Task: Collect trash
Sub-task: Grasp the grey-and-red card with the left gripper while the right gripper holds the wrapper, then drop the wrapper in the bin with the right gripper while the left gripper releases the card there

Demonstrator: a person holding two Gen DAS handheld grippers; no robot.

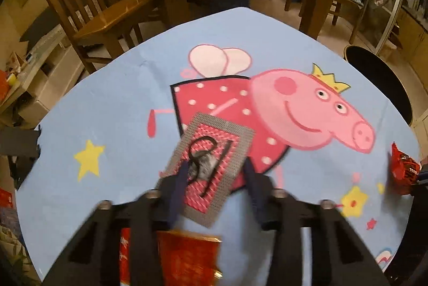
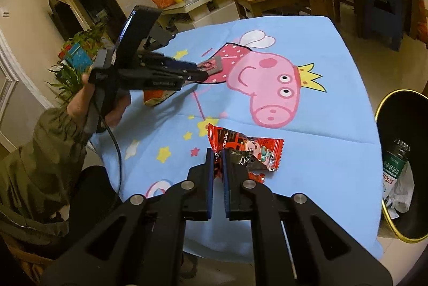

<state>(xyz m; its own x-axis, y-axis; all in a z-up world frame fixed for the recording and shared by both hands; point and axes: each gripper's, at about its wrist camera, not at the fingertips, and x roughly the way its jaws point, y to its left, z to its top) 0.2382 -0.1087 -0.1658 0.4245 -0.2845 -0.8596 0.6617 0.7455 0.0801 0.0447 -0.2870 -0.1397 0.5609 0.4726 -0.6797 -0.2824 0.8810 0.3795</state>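
Currently pinching one corner of the red candy wrapper (image 2: 248,152) at lower centre with the right gripper (image 2: 218,165), pads nearly together. Straddling the grey-edged red packet (image 1: 211,165) at mid-frame with the left gripper (image 1: 216,179); too blurred to tell whether pressing on it. Could well lose the wrapper from so thin a hold on the way to the bin (image 2: 377,112) at right edge; could fumble the flat packet too.
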